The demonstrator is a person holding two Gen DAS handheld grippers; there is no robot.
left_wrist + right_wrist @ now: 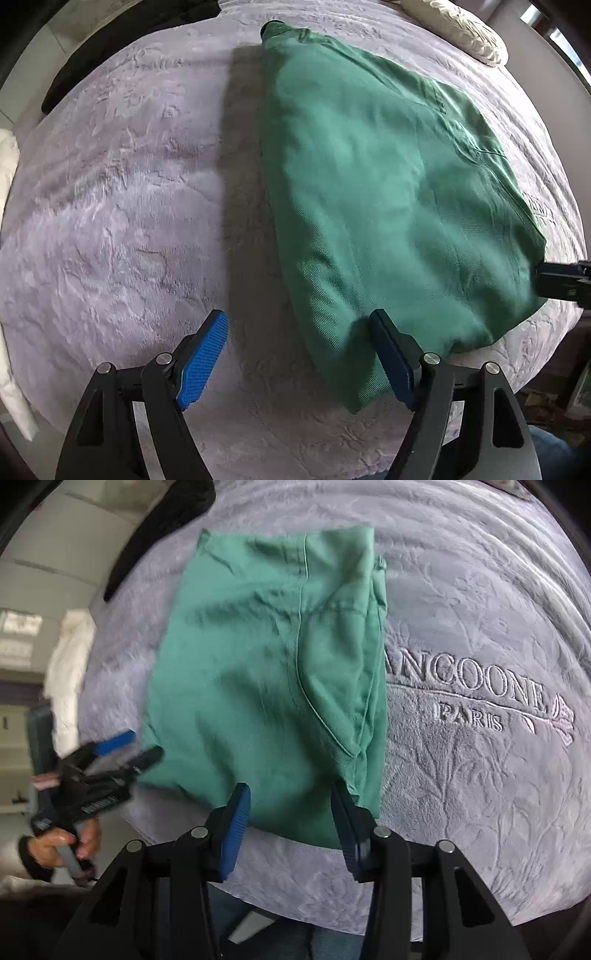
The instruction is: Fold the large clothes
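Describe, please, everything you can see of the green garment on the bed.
The green garment is a woven-looking cloth, already folded into a long panel, with seams and a curved pocket-like stitch line showing. It lies flat on the grey plush blanket. Both hand-held grippers sit open at its near edge, the left hand-held gripper and right hand-held gripper; neither clamps it.

Black hand-held gripper [299,354] frames, blue ribbed pads [204,357] (silver screws); dark sleeve.
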